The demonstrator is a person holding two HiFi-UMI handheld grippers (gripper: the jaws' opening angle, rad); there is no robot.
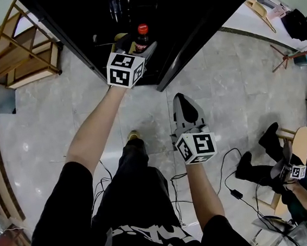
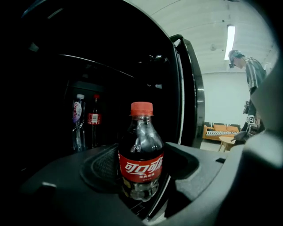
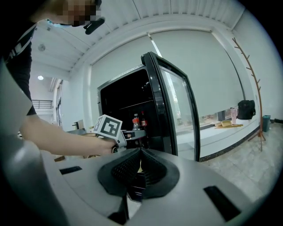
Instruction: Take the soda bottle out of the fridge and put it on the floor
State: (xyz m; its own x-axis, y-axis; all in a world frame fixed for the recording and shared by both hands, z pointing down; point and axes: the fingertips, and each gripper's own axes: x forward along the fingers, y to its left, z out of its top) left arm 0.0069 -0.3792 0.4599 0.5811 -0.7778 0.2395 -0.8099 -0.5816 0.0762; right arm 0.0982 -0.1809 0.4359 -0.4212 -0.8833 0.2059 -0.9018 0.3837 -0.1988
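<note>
Soda bottle (image 2: 140,150) sits in a scene dominated by the black fridge (image 1: 185,12), whose glass door (image 3: 170,110) is swung open to the right above the grey floor (image 1: 236,83). Far inside on the left stand a clear bottle (image 2: 78,119) with a white cap and a dark bottle (image 2: 93,119) with a red cap, side by side. The soda bottle, red-capped, red-labelled and holding dark drink, is upright at the fridge's mouth, clamped in the left gripper (image 1: 134,44). The right gripper (image 1: 184,103), nearer and further right, hangs over the floor with its jaws together and empty.
</note>
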